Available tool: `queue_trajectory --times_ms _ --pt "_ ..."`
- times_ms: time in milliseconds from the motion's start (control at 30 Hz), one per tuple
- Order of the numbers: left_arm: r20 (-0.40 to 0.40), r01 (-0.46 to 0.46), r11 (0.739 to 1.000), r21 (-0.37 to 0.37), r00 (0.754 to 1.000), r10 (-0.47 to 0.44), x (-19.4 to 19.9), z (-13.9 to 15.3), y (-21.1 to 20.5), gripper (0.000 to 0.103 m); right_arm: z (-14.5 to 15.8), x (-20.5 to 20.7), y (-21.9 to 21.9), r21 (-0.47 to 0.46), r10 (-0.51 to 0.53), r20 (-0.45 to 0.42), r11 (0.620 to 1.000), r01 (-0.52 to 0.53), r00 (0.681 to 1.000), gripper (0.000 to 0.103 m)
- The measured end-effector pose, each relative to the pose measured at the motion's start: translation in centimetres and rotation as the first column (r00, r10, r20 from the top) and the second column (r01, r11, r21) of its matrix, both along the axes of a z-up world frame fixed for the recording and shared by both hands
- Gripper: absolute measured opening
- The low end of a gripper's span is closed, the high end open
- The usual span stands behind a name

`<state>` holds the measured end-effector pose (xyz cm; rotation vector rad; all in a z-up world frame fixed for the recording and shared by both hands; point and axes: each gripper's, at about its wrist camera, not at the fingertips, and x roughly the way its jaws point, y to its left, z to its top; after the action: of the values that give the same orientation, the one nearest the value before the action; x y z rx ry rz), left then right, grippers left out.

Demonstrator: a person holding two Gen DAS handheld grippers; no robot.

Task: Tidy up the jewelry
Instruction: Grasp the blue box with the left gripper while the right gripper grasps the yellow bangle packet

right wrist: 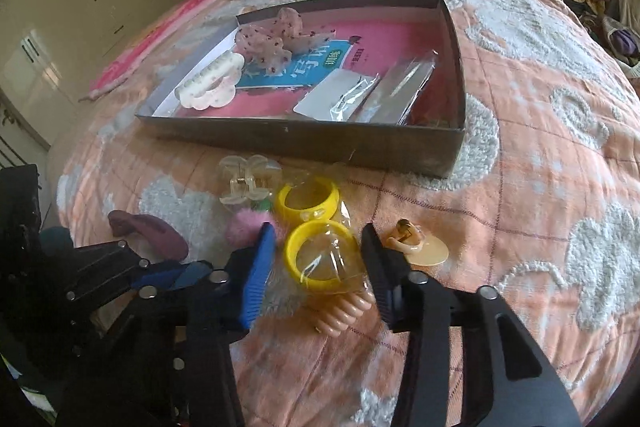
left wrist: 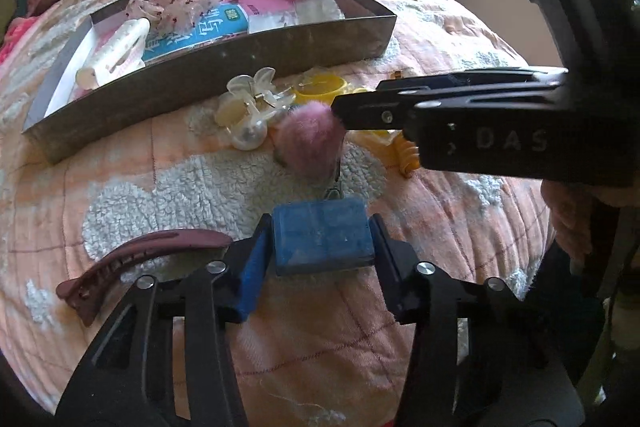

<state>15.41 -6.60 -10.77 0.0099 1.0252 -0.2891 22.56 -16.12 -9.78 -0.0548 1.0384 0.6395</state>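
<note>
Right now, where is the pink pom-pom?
In the left wrist view the pink pom-pom lies on the bedspread, outside the box, beside the pearl clip and at the right gripper tip.

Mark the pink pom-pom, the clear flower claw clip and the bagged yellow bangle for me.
pink pom-pom (left wrist: 308,143): left wrist view, middle of the fluff.
clear flower claw clip (right wrist: 248,183): right wrist view, at its spring hinge.
bagged yellow bangle (right wrist: 294,251): right wrist view, left rim of the ring.
</note>
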Motion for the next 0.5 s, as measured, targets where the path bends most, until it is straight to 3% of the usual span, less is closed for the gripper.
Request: queue_trajectory --times_ms 500 --pt "0.049 0.013 1.0 -0.011 0.999 -0.013 -1.2 2.4 0.0 0.039 4.0 -3.6 -4.2 0.101 -0.084 0.077 0.992 0.077 0.993 0.036"
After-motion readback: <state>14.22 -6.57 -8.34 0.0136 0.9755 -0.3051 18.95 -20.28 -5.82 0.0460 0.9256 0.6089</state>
